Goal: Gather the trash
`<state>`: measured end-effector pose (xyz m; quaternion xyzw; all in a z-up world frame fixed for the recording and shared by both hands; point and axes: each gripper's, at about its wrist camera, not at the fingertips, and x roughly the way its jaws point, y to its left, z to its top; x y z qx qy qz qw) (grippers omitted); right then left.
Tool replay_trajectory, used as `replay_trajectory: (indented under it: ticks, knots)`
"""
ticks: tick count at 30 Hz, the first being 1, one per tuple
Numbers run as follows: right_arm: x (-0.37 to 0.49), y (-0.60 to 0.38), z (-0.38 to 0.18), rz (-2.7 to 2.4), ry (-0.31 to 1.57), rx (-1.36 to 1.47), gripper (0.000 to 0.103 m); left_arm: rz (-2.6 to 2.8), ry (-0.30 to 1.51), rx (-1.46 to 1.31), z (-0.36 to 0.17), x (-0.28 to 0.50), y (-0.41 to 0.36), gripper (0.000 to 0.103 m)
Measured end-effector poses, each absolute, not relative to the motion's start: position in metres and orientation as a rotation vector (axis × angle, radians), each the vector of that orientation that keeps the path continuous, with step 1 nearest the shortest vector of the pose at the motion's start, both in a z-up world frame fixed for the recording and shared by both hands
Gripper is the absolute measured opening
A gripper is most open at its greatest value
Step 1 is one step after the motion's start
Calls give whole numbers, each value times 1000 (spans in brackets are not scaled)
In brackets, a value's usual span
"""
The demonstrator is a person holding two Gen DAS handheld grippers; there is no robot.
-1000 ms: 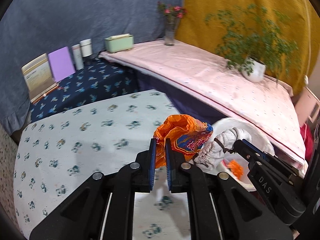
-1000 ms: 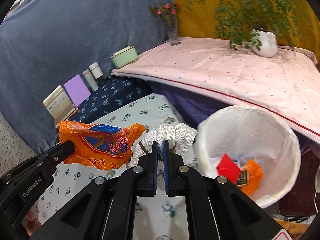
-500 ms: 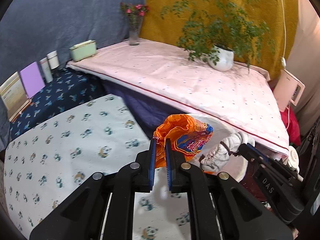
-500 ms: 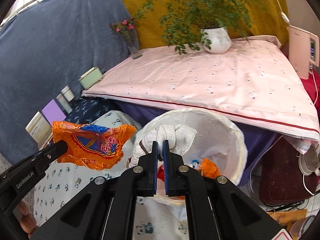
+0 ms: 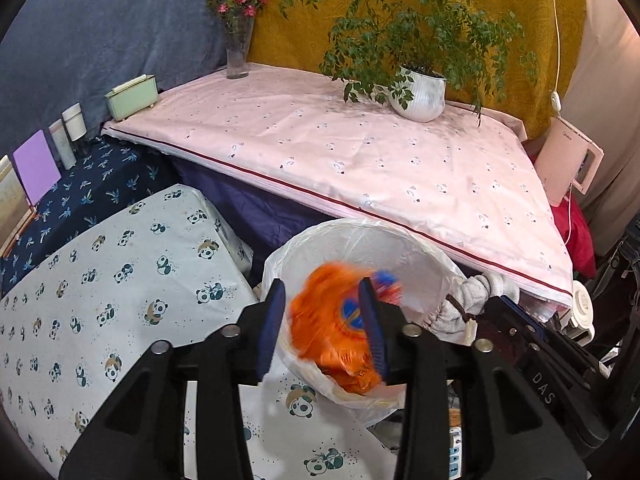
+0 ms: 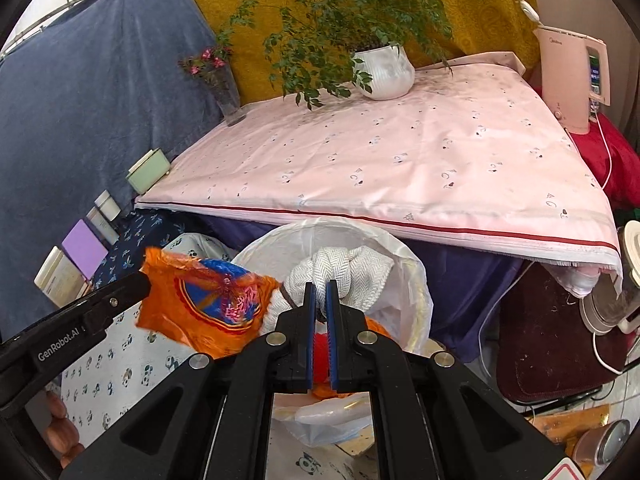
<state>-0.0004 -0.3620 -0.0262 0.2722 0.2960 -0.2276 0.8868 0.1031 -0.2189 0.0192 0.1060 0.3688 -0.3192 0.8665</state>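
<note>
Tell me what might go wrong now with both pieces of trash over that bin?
The orange wrapper looks blurred between the open left gripper; it might catch the white bin liner's rim and spill onto the panda cloth. The right gripper holds the knotted white cloth near the rim, so releasing it here may miss.

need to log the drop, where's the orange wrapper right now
In the left wrist view the orange wrapper is blurred between the open left gripper fingers, over the white-lined trash bin, left of the white cloth.
</note>
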Motion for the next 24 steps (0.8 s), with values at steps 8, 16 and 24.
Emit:
replay_trajectory:
  ticks: [8, 16, 24]
  knots:
    - [6, -363, -30, -465, 619, 569, 5, -642, 780, 218, 13, 110, -212, 45]
    - [17, -355, -31, -442, 638, 562, 7, -617, 774, 228, 9, 112, -202, 55]
    - [22, -343, -33, -428, 664, 530, 10, -593, 789, 226, 2, 110, -190, 55]
